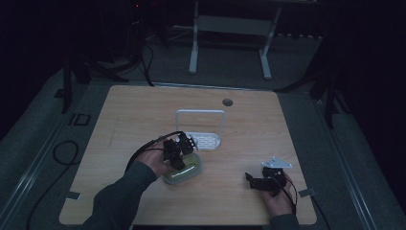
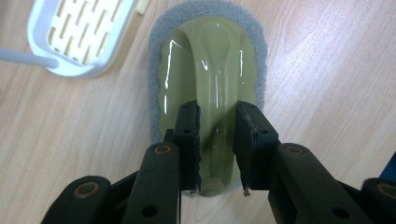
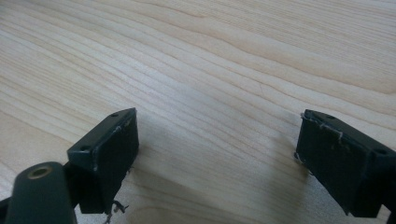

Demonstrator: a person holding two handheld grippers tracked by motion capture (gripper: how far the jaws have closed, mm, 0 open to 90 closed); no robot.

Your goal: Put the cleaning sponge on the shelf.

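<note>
**High view: left gripper on the scrubber handle, right gripper idle**

High view: the left gripper point(image 1: 184, 149) sits over a green-topped scrubber point(image 1: 187, 170) lying near the middle of the desk point(image 1: 143, 115), just near-left of a white soap rack point(image 1: 207, 140) with a tall wire loop. The right gripper point(image 1: 258, 181) rests well apart, near the desk's near right corner, pointing left at bare wood.

Left gripper view: the scrubber point(image 2: 208, 74) is an olive plastic shell on a grey sponge pad, flat on the desk. A raised ridge handle runs along its long axis, straight away from the camera, in line with the gripper. The fingers point(image 2: 189, 135) straddle the near end of that ridge, one on each side, narrowly spread. They look close to the ridge flanks or just touching them; I judge the grip not fully closed, though glare on the plastic makes contact hard to tell. The white soap rack point(image 2: 74, 42) is at top left, beside the far end of the scrubber, apart from it.

Right gripper view: fingers point(image 3: 109, 154) spread wide, nothing between them, hovering low over the wood grain.

Key relation: the ridge lies between the left fingers and parallel to them, so a straight squeeze should catch it with no turn of the hand. The rack is just far-right of the scrubber in the scene, a short carry for the left hand. The left hand is much the nearer; the right has no part yet.
</note>
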